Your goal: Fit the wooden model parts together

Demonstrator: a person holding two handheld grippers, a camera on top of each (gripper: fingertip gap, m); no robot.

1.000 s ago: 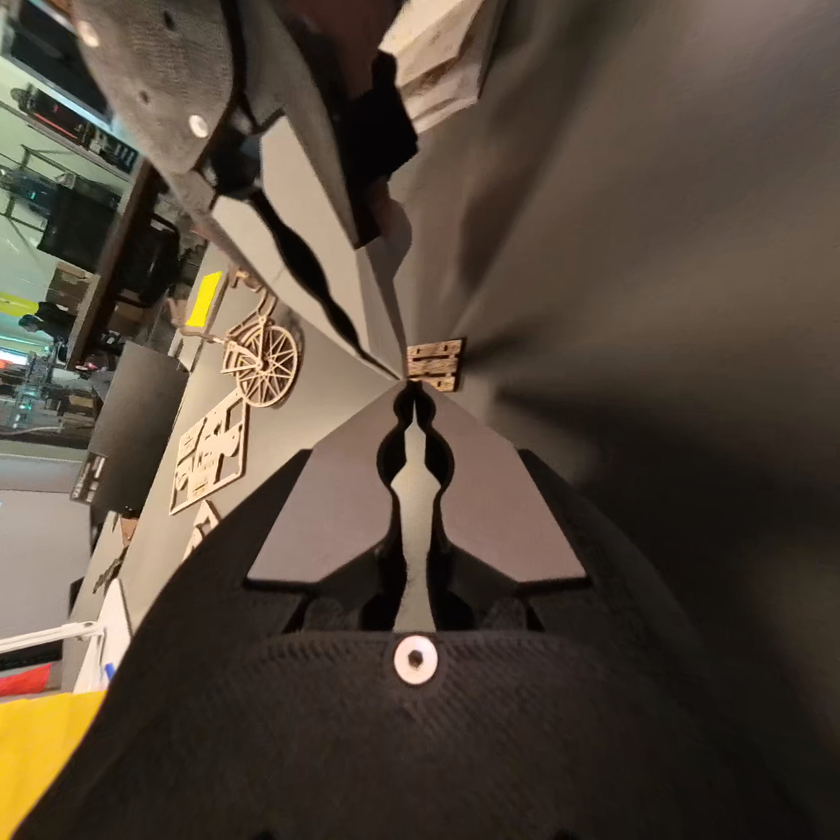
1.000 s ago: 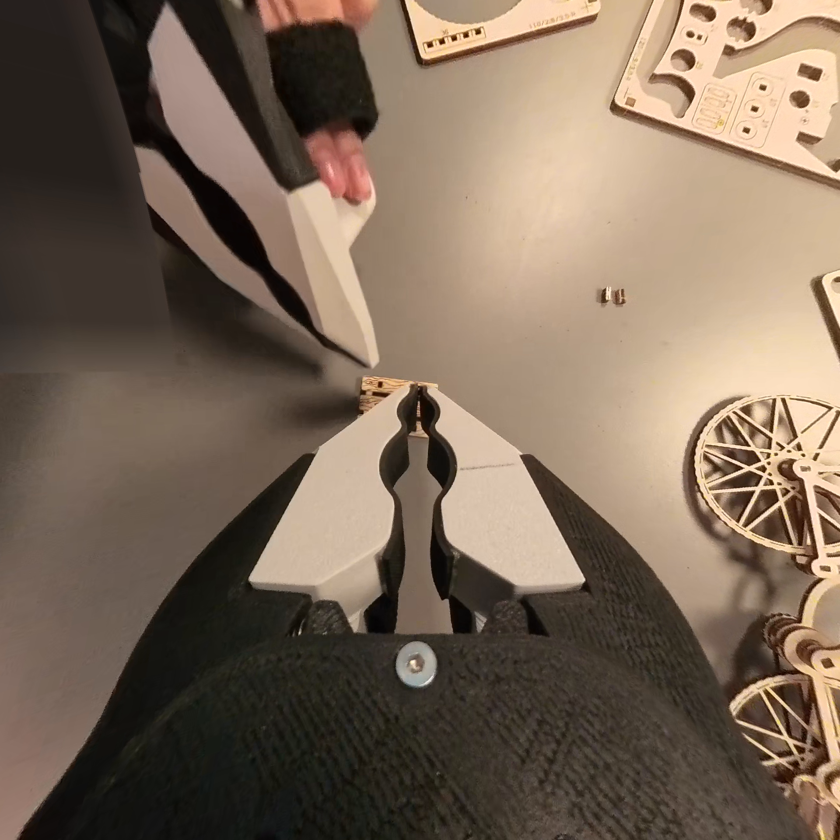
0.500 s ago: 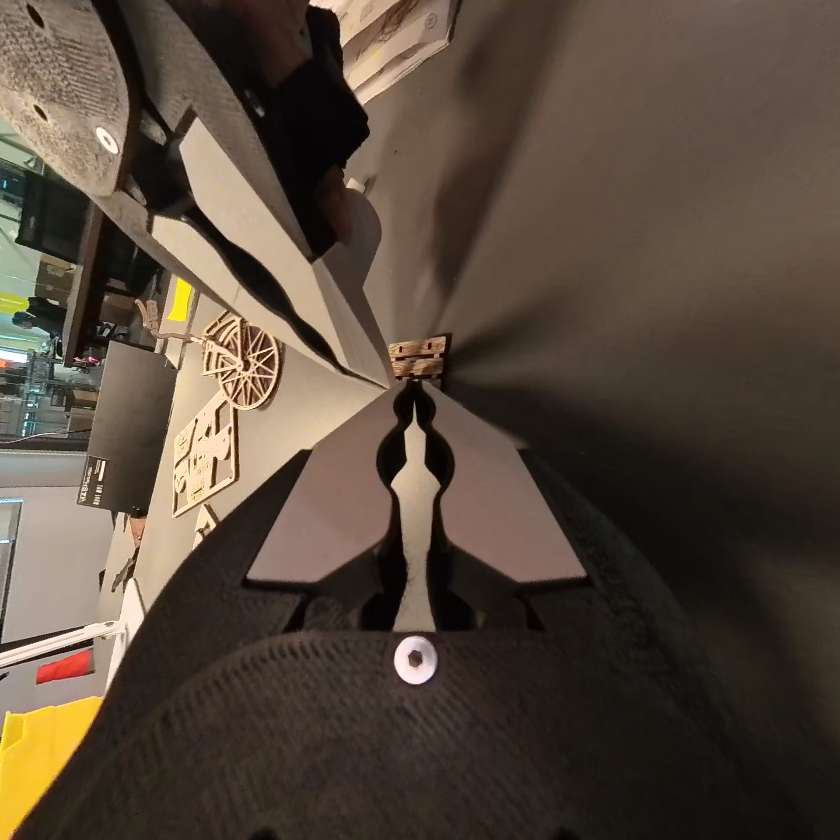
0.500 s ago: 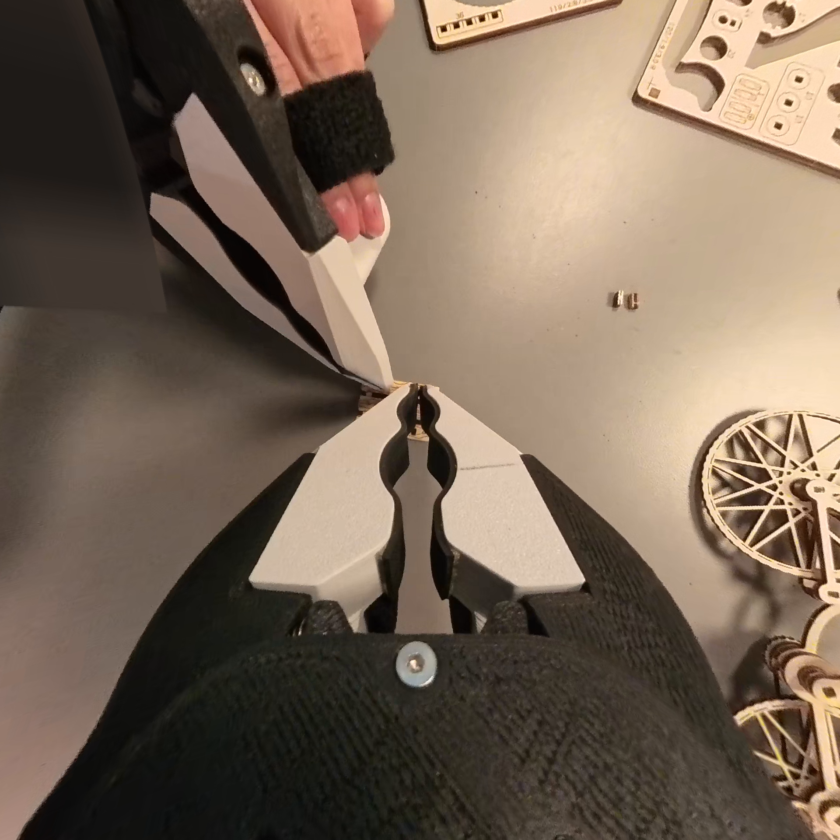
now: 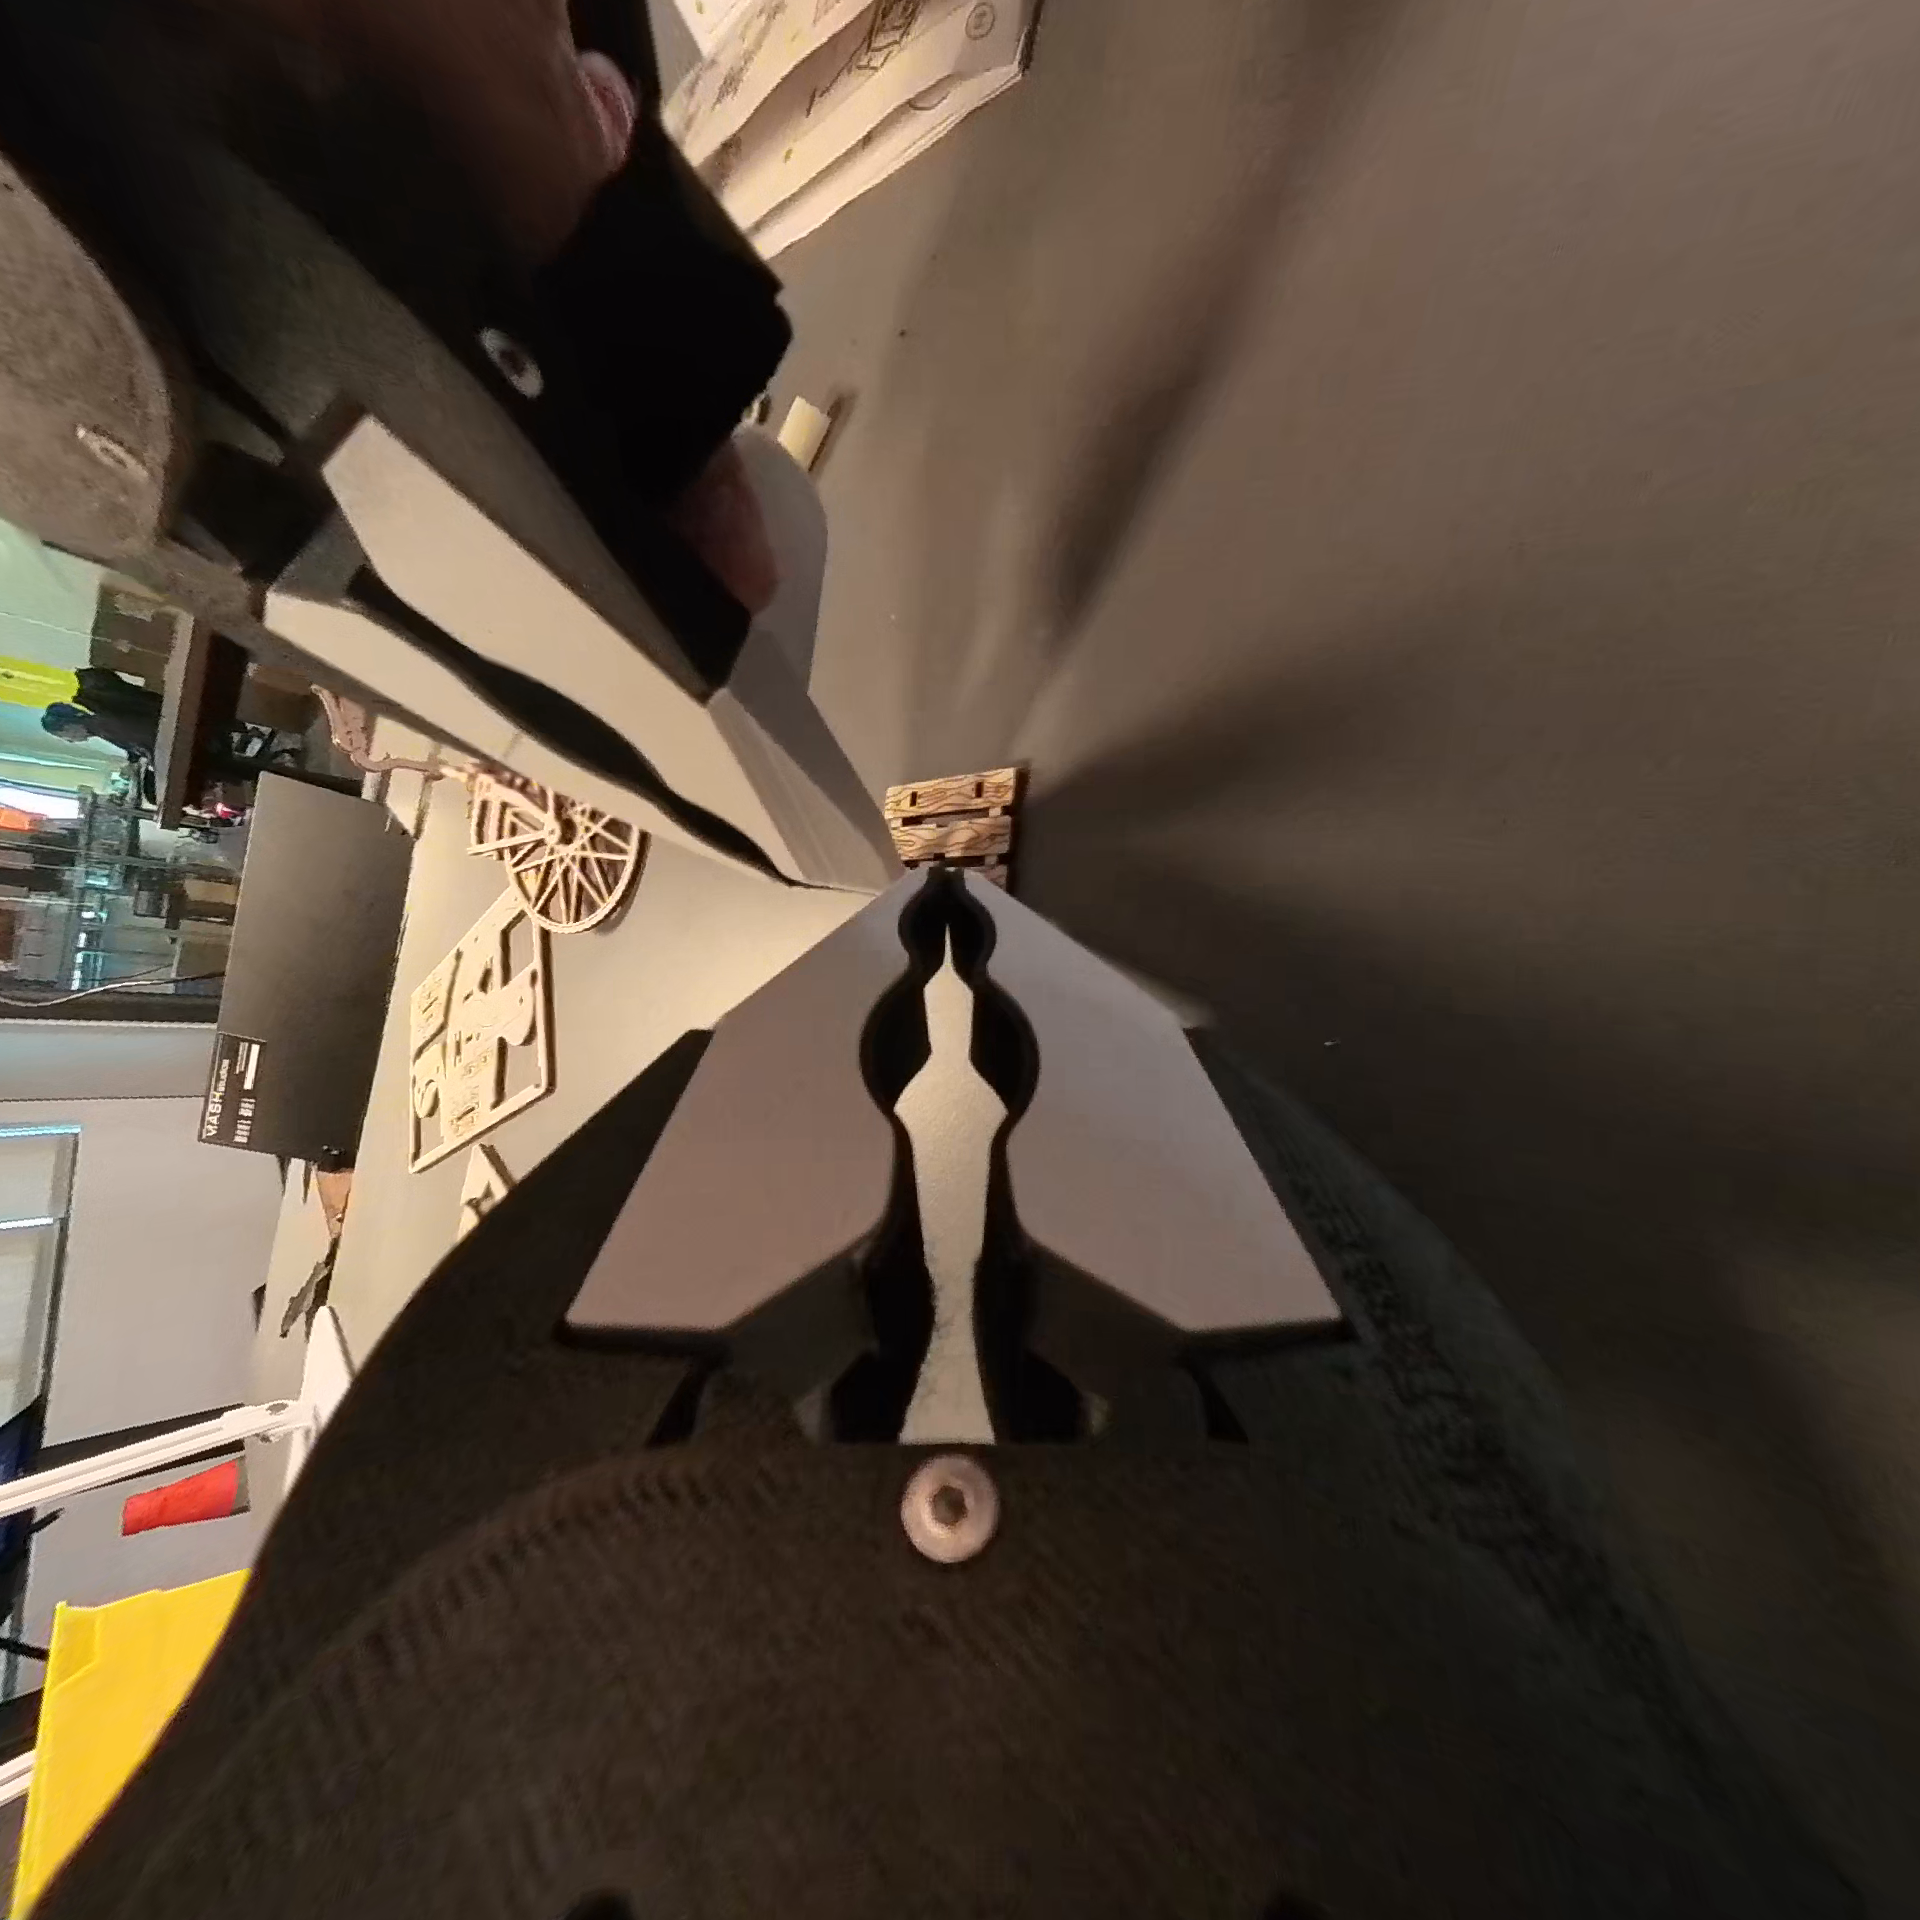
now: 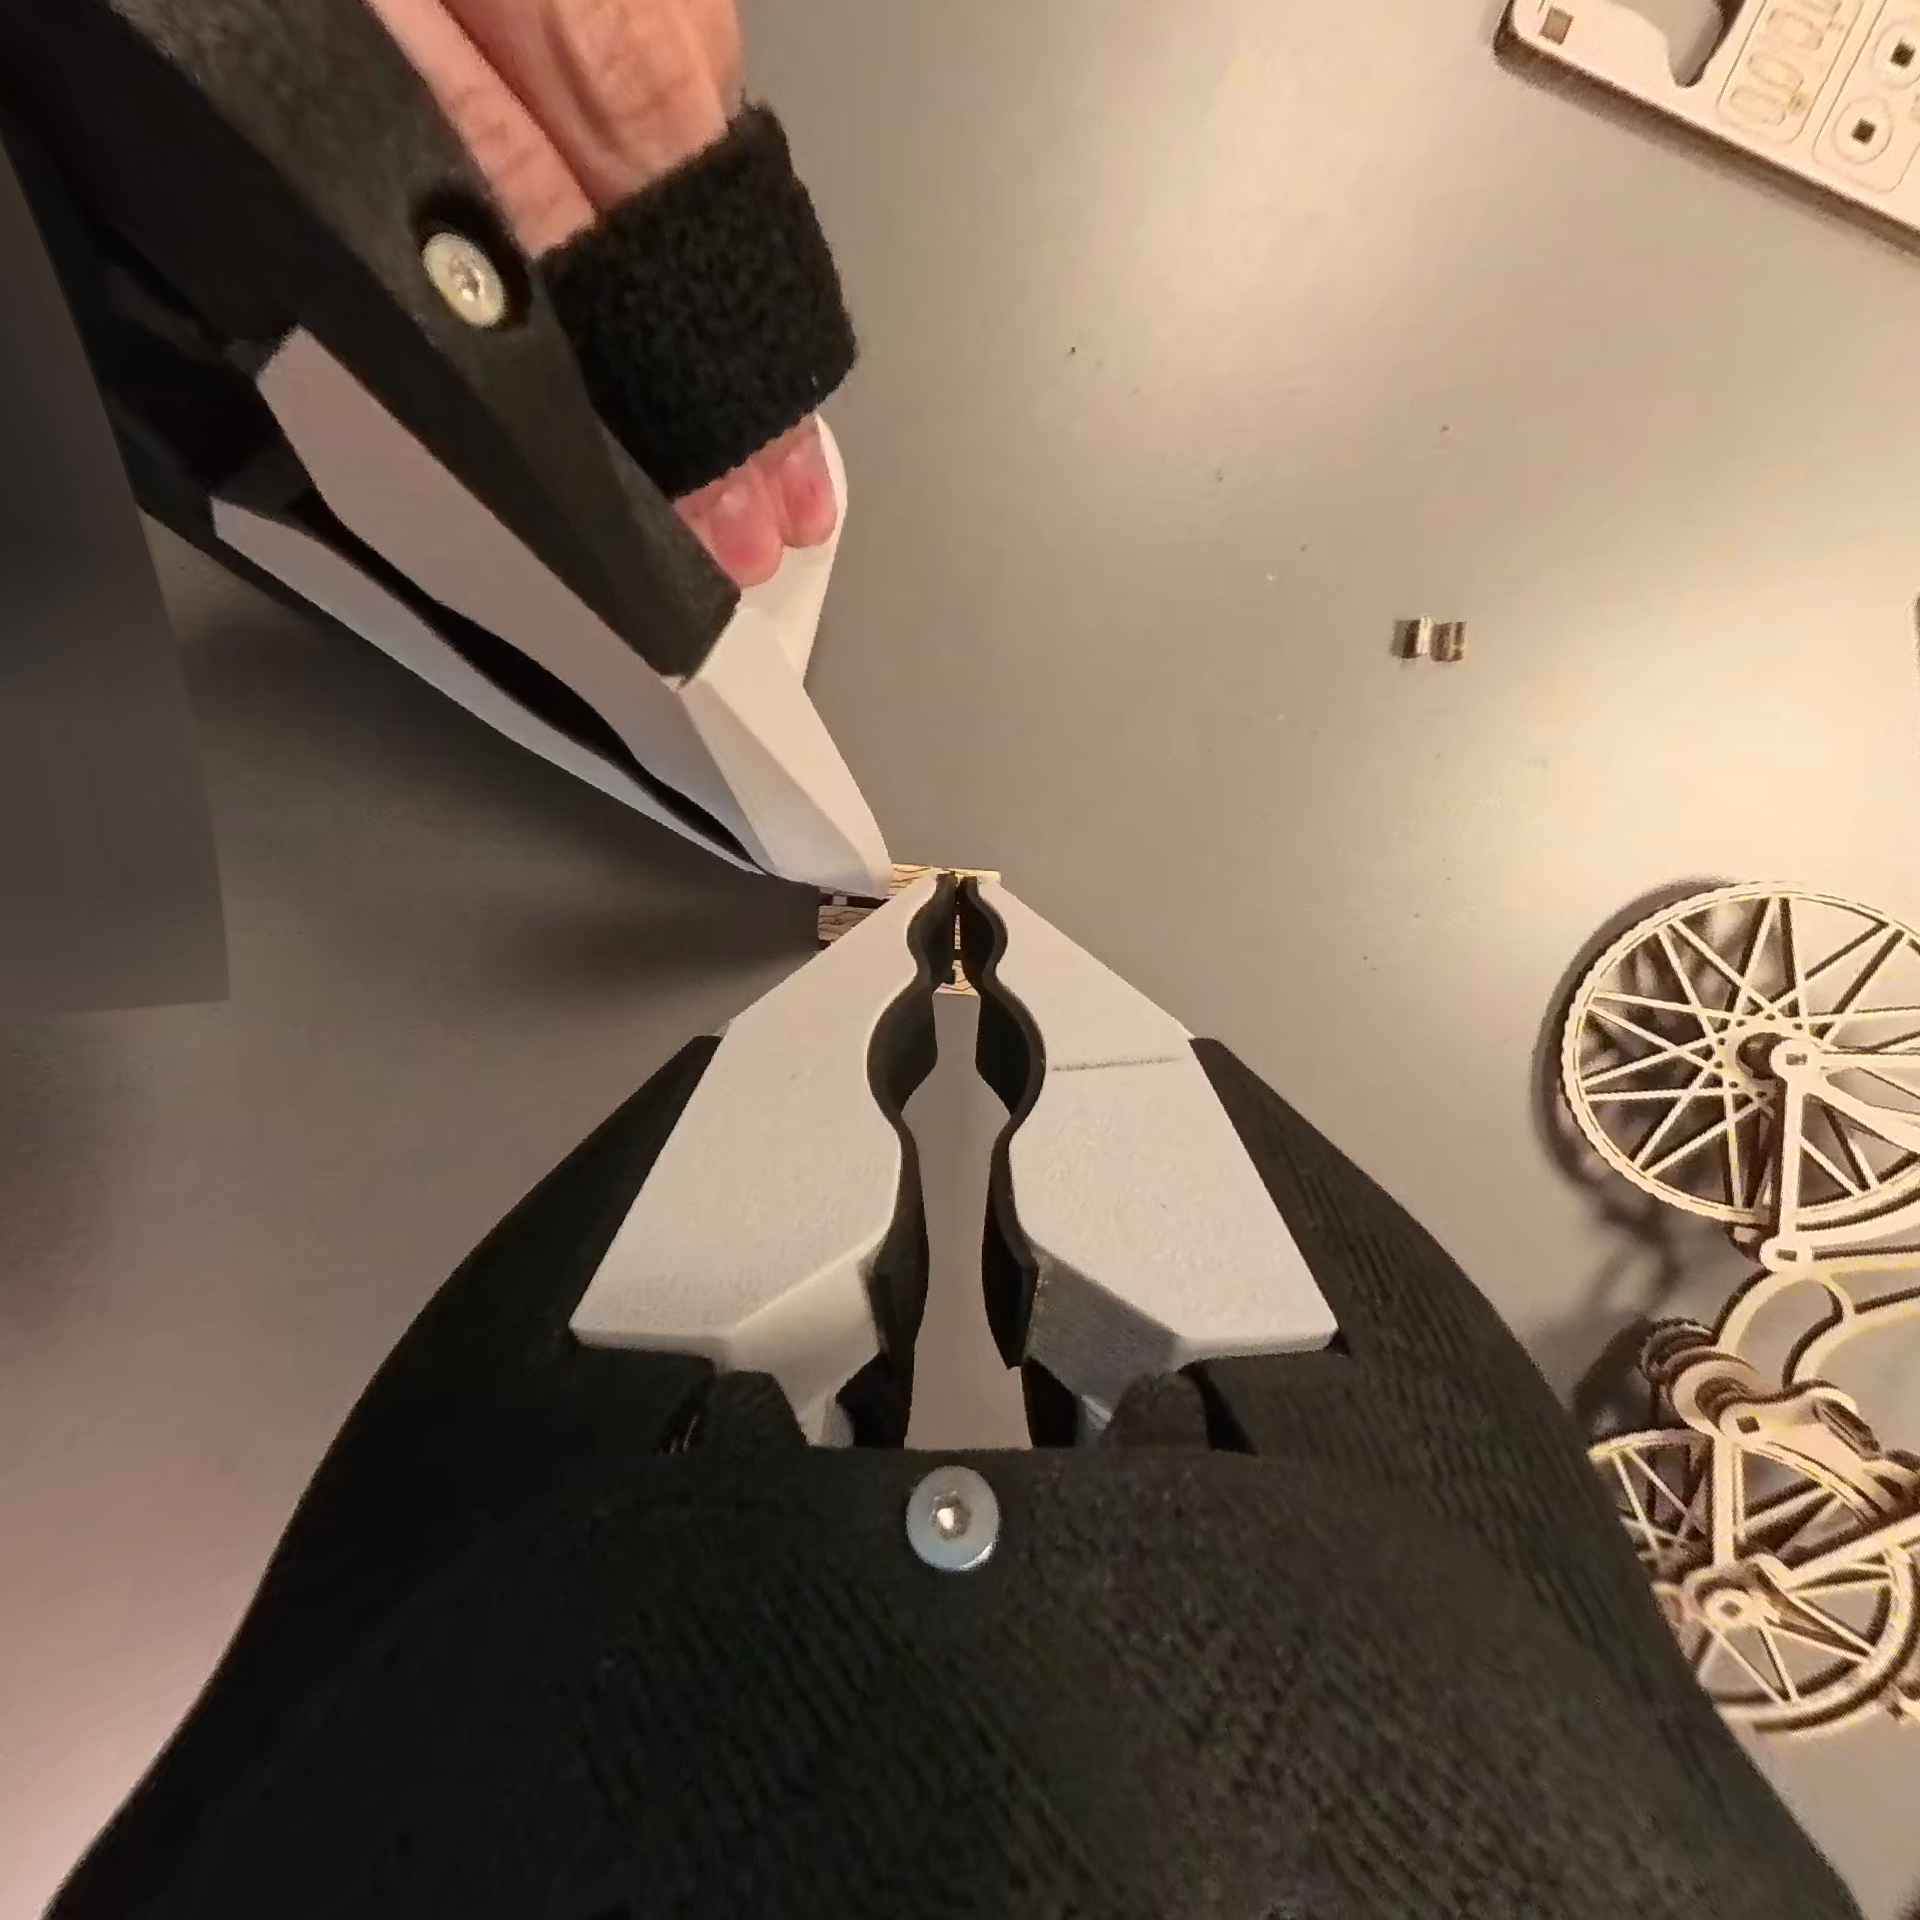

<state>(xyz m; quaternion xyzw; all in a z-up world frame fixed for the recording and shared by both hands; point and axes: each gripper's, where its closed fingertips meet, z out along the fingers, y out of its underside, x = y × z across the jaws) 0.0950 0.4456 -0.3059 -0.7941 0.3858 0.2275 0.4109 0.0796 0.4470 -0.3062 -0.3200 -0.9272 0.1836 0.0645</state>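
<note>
— What are the fingers doing?

— Both pairs are pinched together at their tips on one small slatted wooden piece (image 5: 954,828). The left gripper (image 5: 943,875) nips its near edge, with the rest of the piece standing out just past the tips. The right gripper (image 6: 958,883) has it too, and in the right wrist view the piece (image 6: 847,914) peeks out to the left of and behind its tips.

— Does anything block the view?

— Yes. In the left wrist view the right gripper's long pale fingers (image 5: 623,707) slant in from the upper left and meet the piece, covering part of the bench (image 5: 1455,520). In the right wrist view the left gripper comes in the same way, with a hand (image 6: 623,156) on it and a black strap (image 6: 696,322) round two of that hand's fingers. I cannot tell exactly how the piece sits where the tips crowd it; perhaps it is two parts.

— What lies around?

— Right of the right fingers: two tiny metal pins (image 6: 1431,638), well apart from the tips, and a wooden bicycle model (image 6: 1756,1081) farther right. Beyond, at upper right, is a cut-out wooden sheet (image 6: 1714,94). Left of the left fingers sit another sheet (image 5: 480,1049) and a black box (image 5: 301,966).
</note>
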